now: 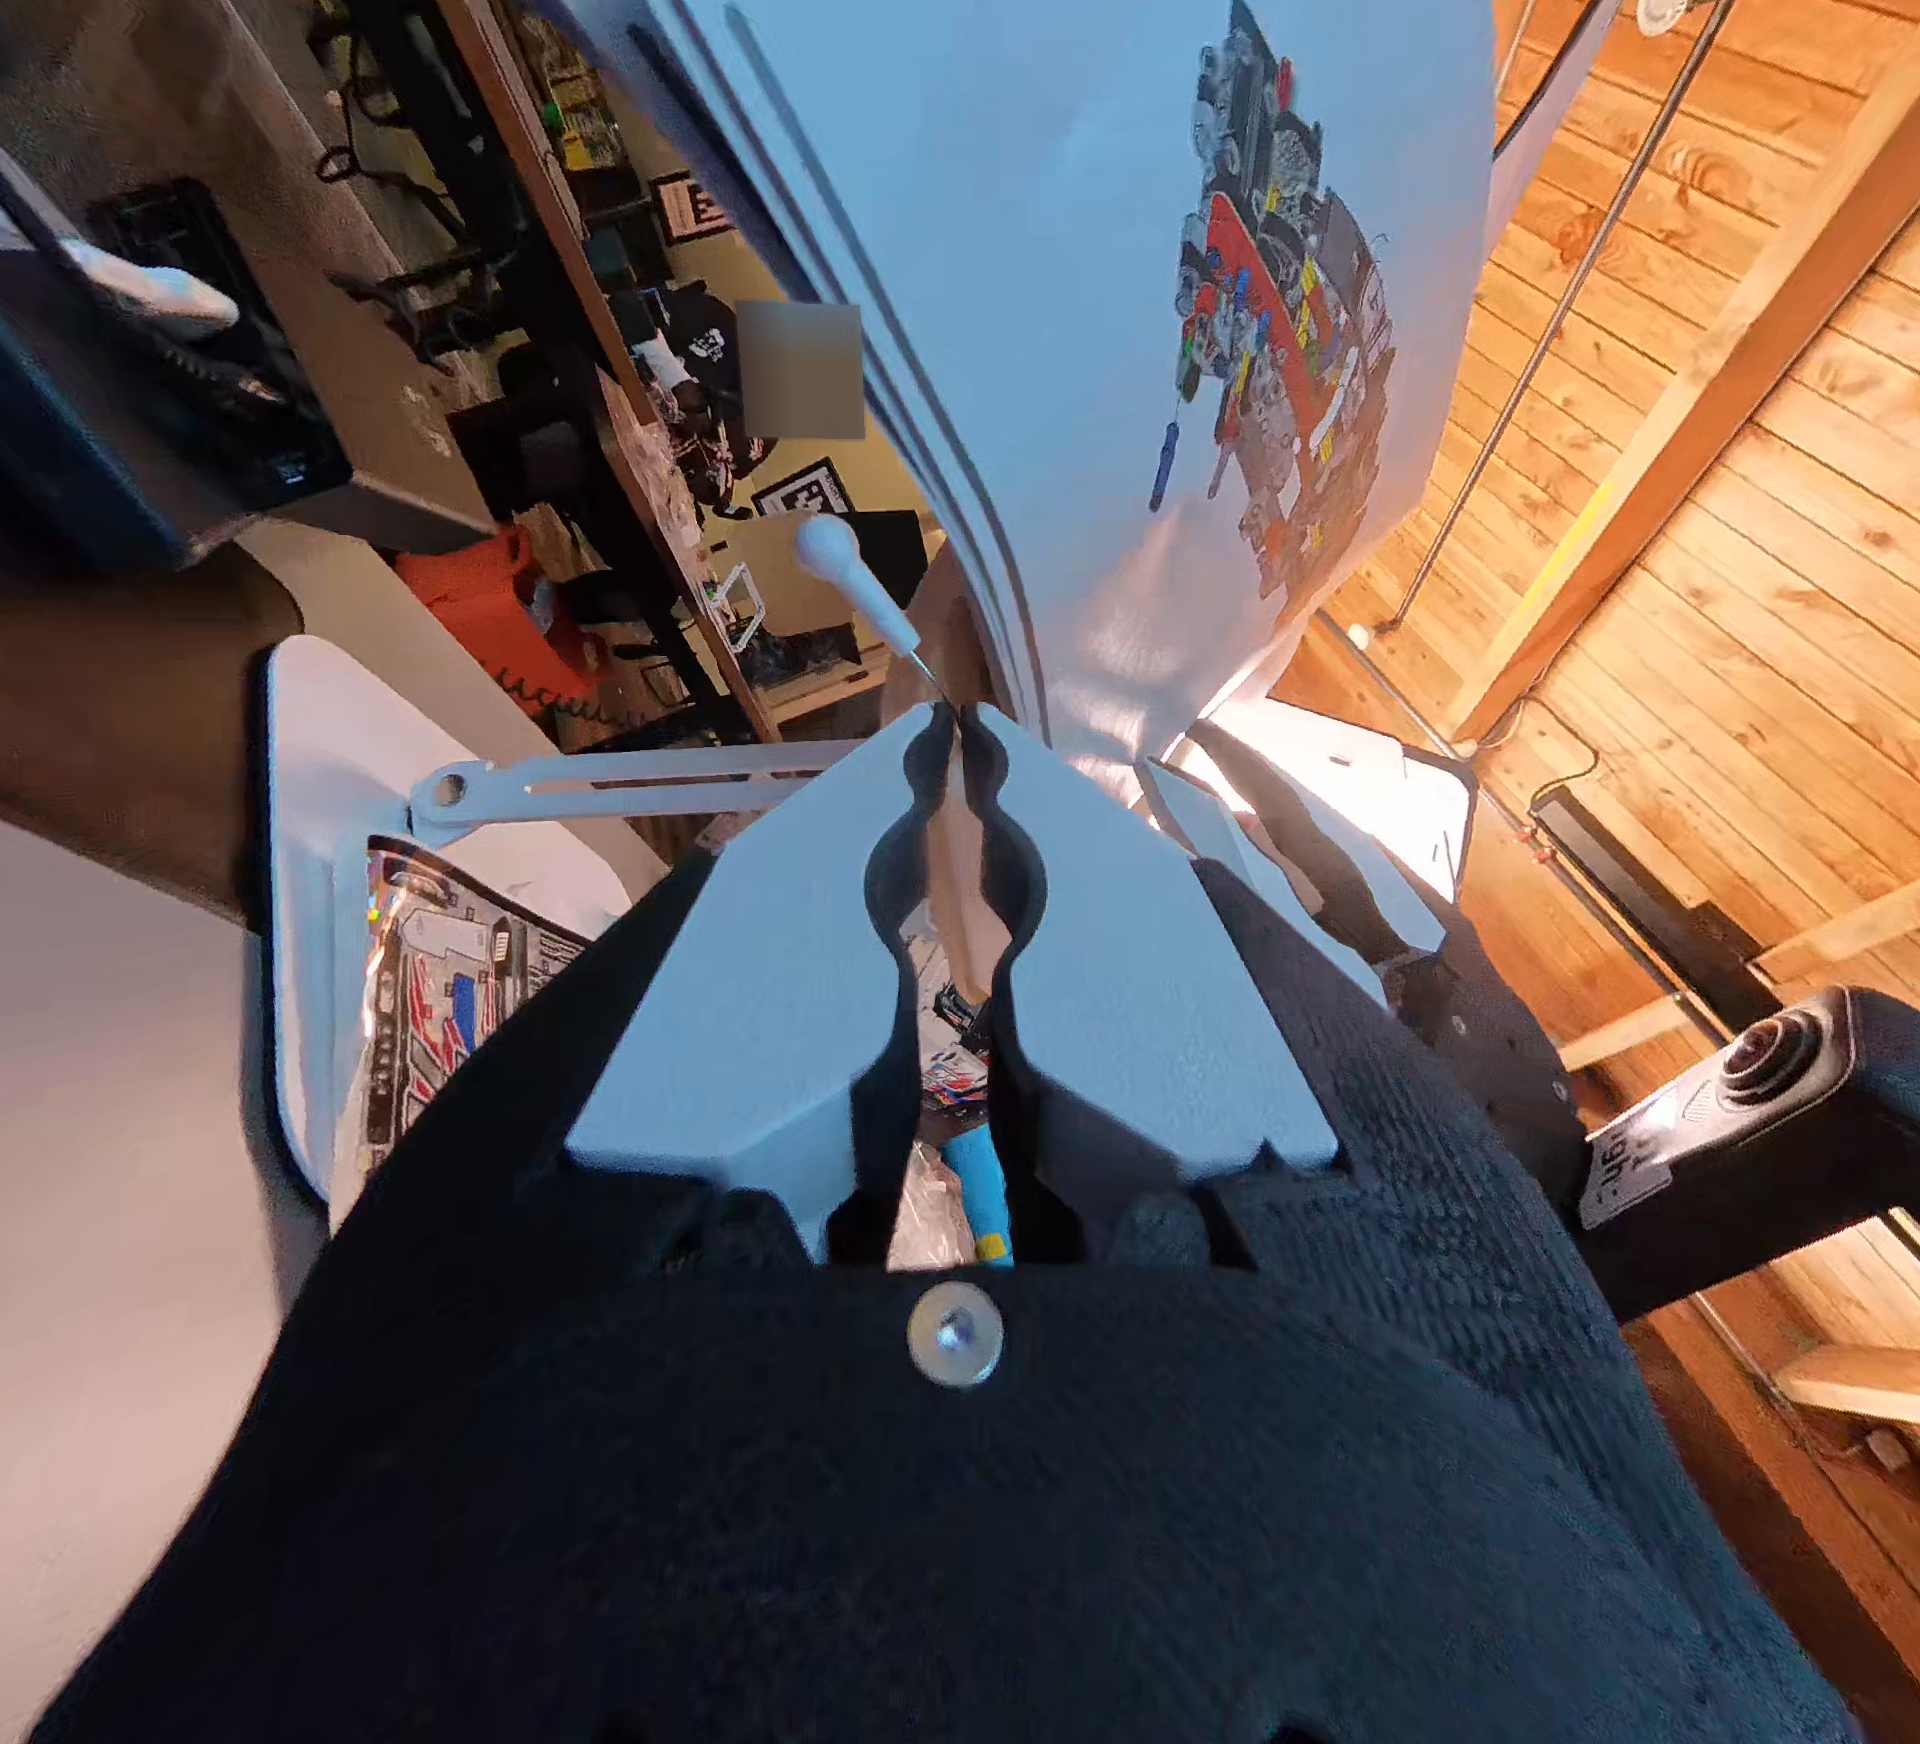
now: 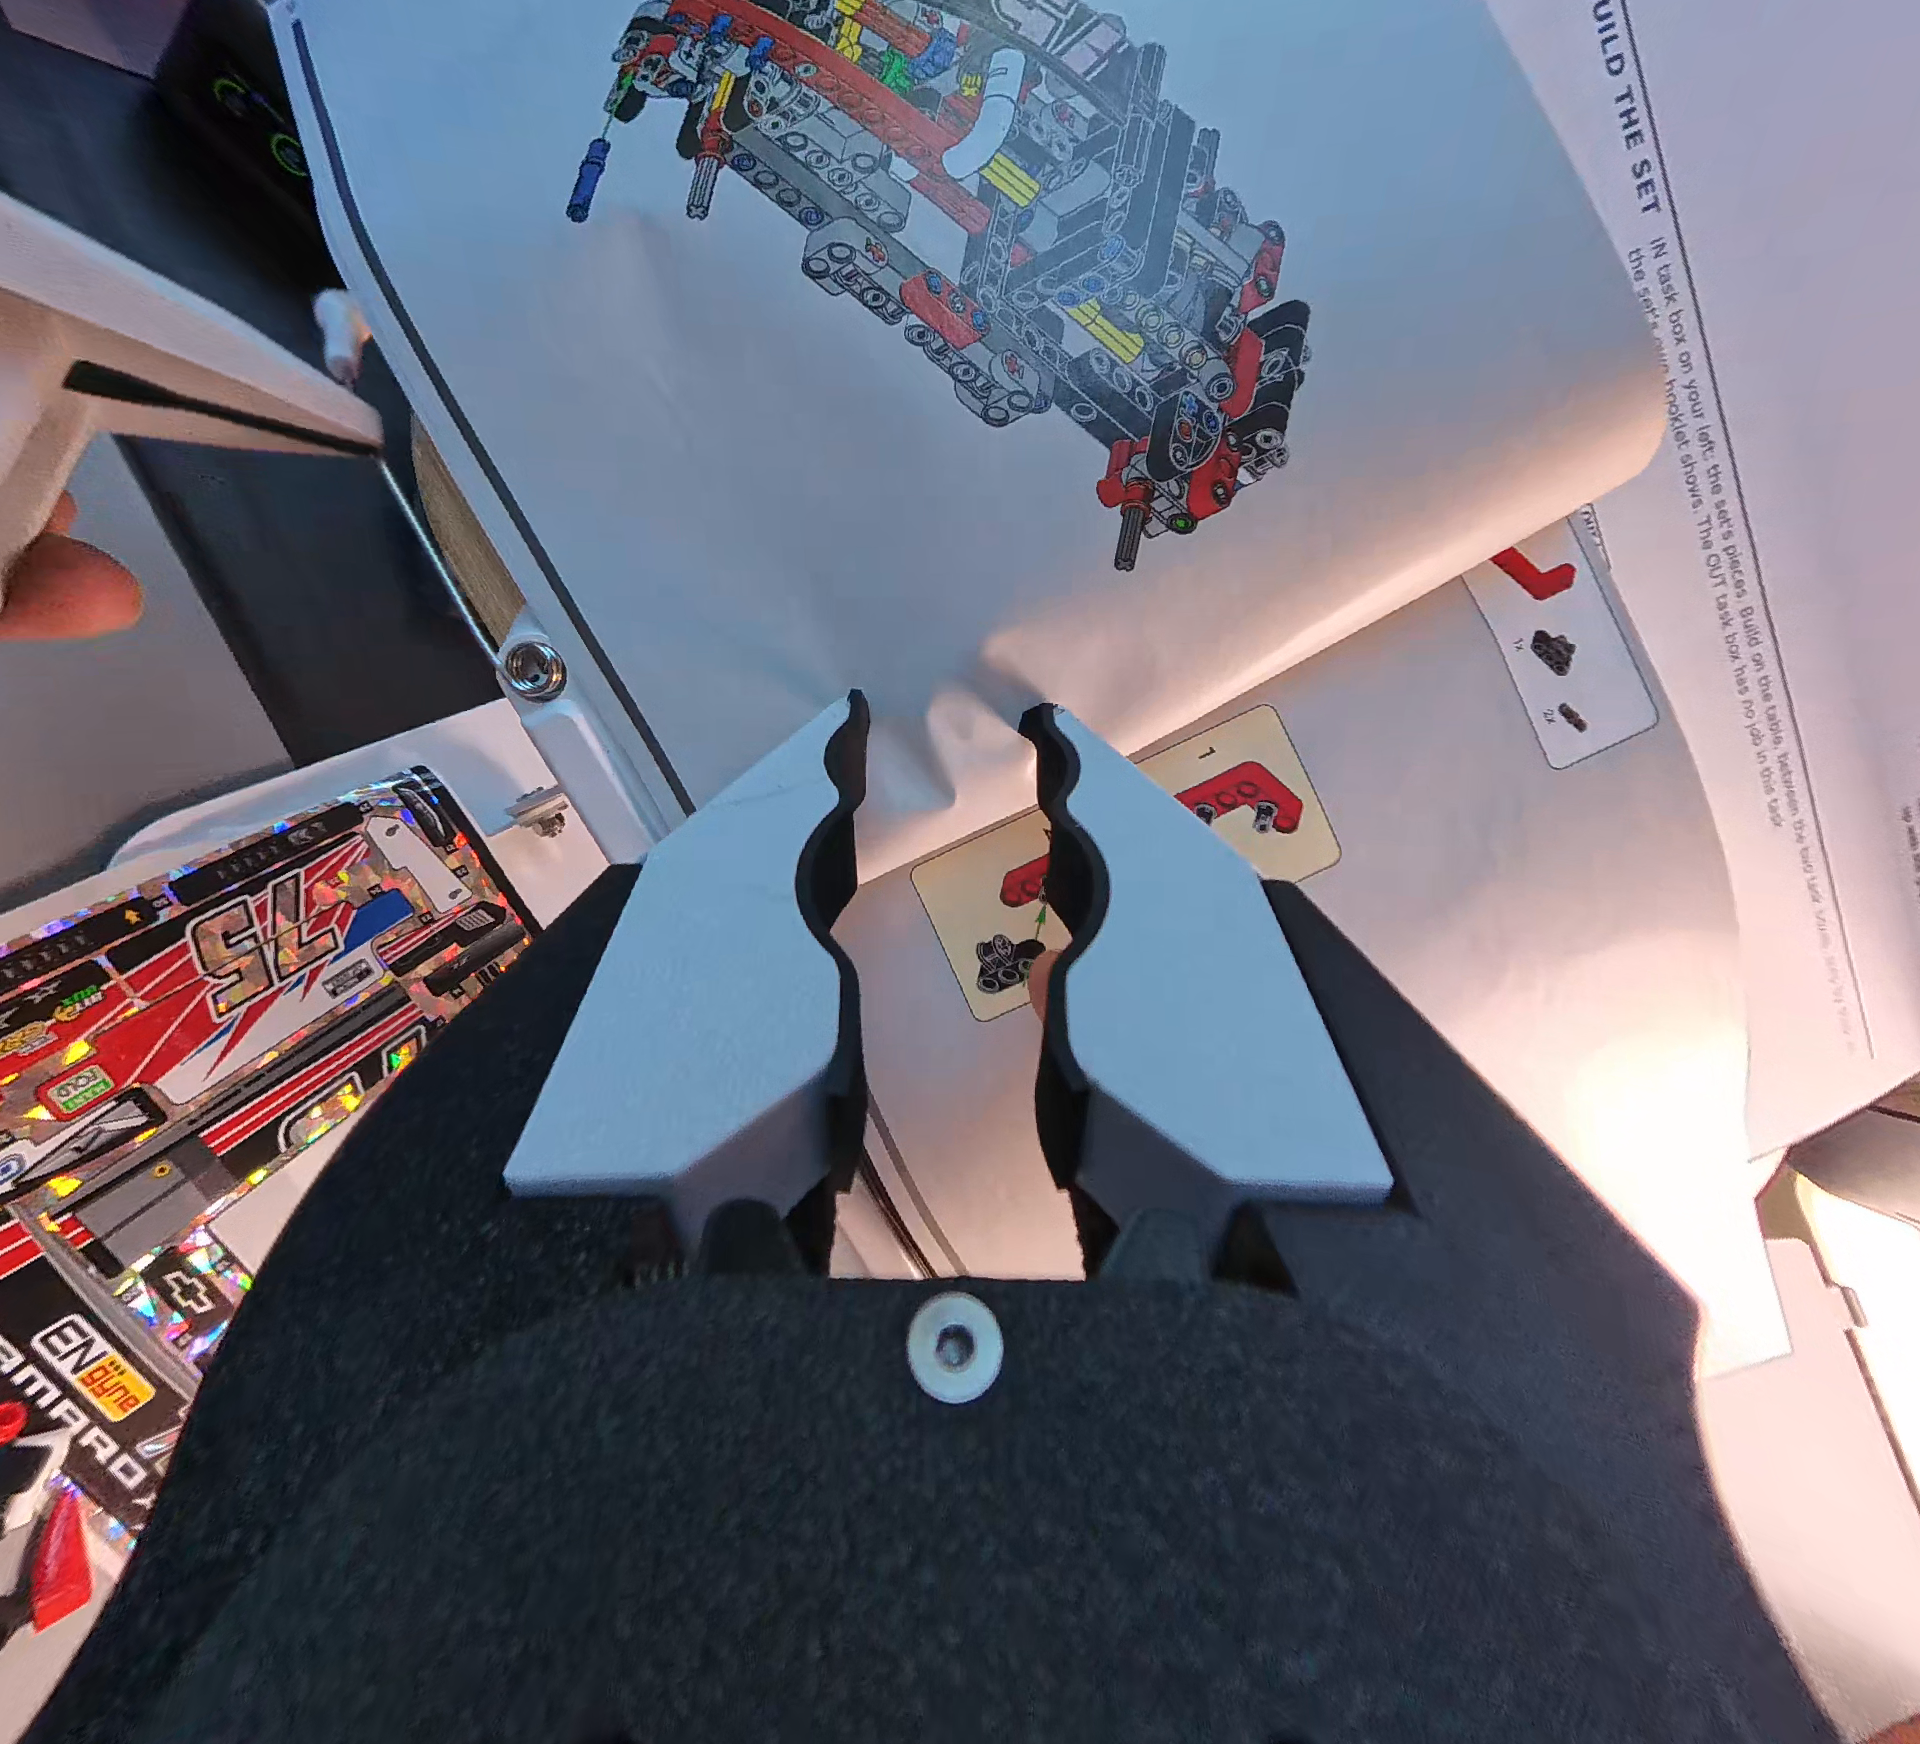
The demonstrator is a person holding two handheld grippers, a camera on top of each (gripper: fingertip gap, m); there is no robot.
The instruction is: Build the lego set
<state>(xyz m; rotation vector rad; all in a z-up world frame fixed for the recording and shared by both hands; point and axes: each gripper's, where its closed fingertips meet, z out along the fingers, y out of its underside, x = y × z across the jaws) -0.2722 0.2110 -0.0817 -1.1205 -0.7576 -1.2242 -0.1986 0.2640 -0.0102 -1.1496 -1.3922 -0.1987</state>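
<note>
Step in hand: you are turning a leaf of the white paper instruction booklet (image 2: 935, 468); no bricks are being joined yet.
Lifted page: the curling white sheet printed with a red, black and grey vehicle drawing (image 1: 1283, 312) stands up in front of both cameras, its bottom edge down at your fingertips.
Left gripper (image 1: 958, 718): the grey fingers are pressed together at the tips, seemingly pinching the page's lower edge; the paper runs into the nip, but the contact itself is hard to see.
Right gripper (image 2: 948, 707): spread, holding nothing, tips just beside the crumpled bottom edge of the sheet.
Next page: the flat spread under the sheet (image 2: 1403, 915) shows cream boxes with red angled parts; it lies near and to the right.
Loose printed sheet (image 2: 1766, 344): lies on the far right, partly under the booklet.
Shiny foil sticker sheet in red, black and silver (image 2: 208, 1019): lies near left, clear of the turn.
Doing it well: carry the left pinch over in a slow arc so the paper rolls rather than creases. Use your open right fingers to press the flat spread down near the fold. Let go only once the leaf lies flat.
Risk: the edge is already wrinkled, so a hard pull could tear it.
</note>
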